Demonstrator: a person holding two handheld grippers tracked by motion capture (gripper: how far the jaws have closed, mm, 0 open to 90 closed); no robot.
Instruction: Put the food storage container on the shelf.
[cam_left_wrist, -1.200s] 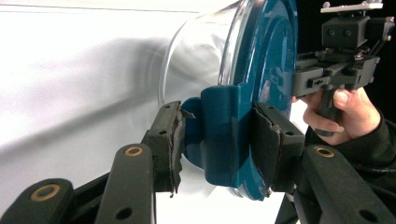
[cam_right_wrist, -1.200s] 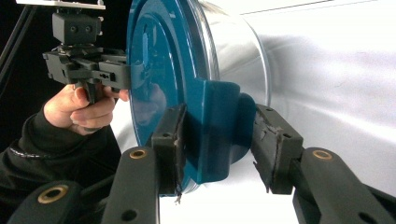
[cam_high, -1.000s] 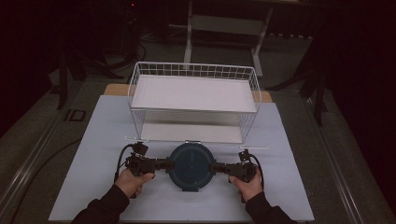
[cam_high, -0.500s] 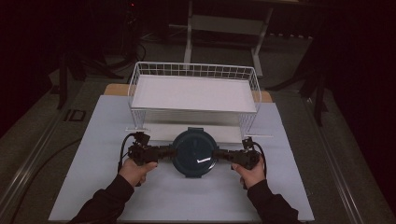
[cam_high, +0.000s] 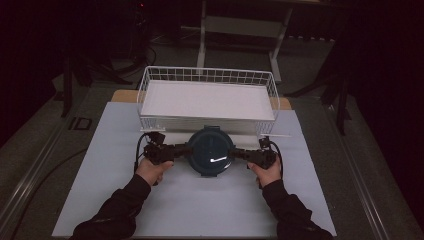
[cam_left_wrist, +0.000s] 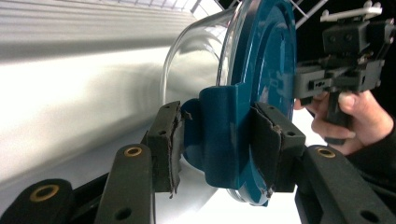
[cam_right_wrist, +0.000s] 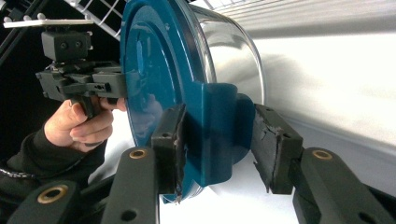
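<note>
A round glass container (cam_high: 211, 152) with a dark blue lid hangs between my two grippers, just in front of the wire basket (cam_high: 207, 75). From the left, my left gripper (cam_high: 187, 148) is shut on the lid's blue side clip (cam_left_wrist: 219, 135), a pad on each face. From the right, my right gripper (cam_high: 235, 151) holds the opposite clip (cam_right_wrist: 219, 135) the same way. The clear bowl (cam_left_wrist: 196, 56) shows behind the lid in both gripper views. Each gripper view also takes in the other hand and its gripper farther off.
The white wire basket holds a flat white board (cam_high: 207, 100) and stands at the back of a pale mat (cam_high: 200, 210). The mat's front half lies under the forearms. Dark floor, cables and stand legs surround the table.
Both hands have carried the container away from the person, toward the basket. Its far edge now sits at the basket's front wall. The grips look unchanged.
</note>
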